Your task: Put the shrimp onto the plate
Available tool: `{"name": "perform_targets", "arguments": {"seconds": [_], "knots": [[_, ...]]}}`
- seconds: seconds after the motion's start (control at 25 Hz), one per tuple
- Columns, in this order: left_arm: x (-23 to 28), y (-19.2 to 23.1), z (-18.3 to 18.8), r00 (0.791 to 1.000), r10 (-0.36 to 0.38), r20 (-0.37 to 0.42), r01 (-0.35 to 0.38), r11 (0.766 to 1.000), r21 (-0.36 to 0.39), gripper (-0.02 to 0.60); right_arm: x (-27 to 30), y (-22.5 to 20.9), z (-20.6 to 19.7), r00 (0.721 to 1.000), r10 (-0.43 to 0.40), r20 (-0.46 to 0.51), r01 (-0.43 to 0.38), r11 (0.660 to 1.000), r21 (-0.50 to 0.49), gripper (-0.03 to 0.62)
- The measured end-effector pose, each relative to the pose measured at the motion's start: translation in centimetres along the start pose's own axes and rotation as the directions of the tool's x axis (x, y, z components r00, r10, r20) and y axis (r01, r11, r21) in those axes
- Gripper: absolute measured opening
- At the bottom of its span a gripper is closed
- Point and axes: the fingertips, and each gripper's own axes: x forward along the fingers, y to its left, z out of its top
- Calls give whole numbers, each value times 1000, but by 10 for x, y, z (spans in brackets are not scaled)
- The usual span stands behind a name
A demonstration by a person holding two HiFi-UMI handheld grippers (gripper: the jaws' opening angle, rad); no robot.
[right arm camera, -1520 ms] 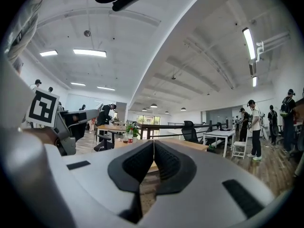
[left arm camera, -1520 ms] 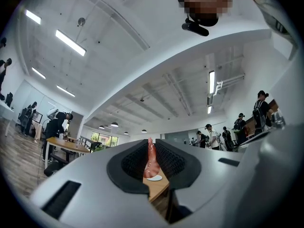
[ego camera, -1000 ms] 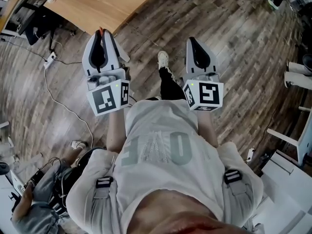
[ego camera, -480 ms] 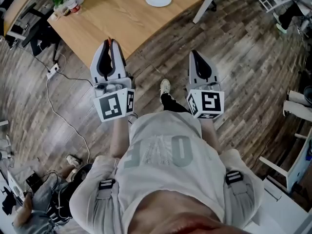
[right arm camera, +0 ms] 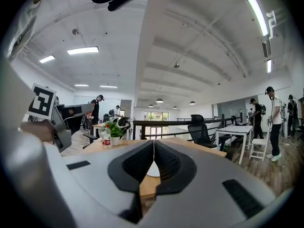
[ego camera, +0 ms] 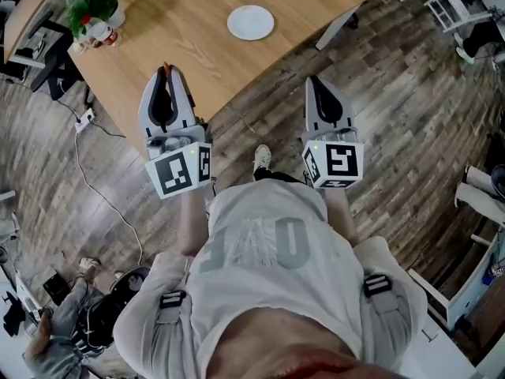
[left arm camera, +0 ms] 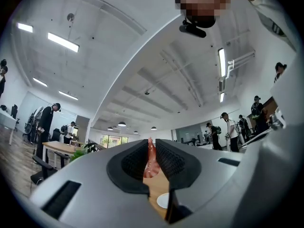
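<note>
A white plate [ego camera: 251,22] lies on the wooden table [ego camera: 181,46], ahead of both grippers. It also peeks through the jaws as the plate [left arm camera: 163,200] and the plate [right arm camera: 151,167]. My left gripper [ego camera: 165,71] is shut on an orange-pink shrimp [left arm camera: 150,159], whose tip [ego camera: 165,69] sticks out between the jaw tips over the table's near edge. My right gripper [ego camera: 315,81] is shut with nothing in it, held over the floor just short of the table.
A potted plant [ego camera: 93,13] with a small bottle [ego camera: 108,36] stands at the table's left corner. Cables [ego camera: 95,164] run over the wooden floor at left. Chairs and white furniture [ego camera: 481,204] stand at right. People stand in the office behind.
The table has come closer and more of it shows; the plate is now well in view. Both grippers, still shut, have advanced toward the table edge.
</note>
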Motion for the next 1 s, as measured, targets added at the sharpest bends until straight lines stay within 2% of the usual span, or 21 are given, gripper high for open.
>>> {"name": "perform_targets", "arguments": {"seconds": [0.48, 1.0], "knots": [[81, -22, -24, 999, -15, -42, 17, 999, 51, 54, 68, -58, -17, 1000, 4, -21, -3, 998, 68, 20], [118, -31, -40, 994, -92, -62, 93, 996, 8, 54, 110, -57, -11, 1000, 13, -13, -12, 998, 67, 20]]}}
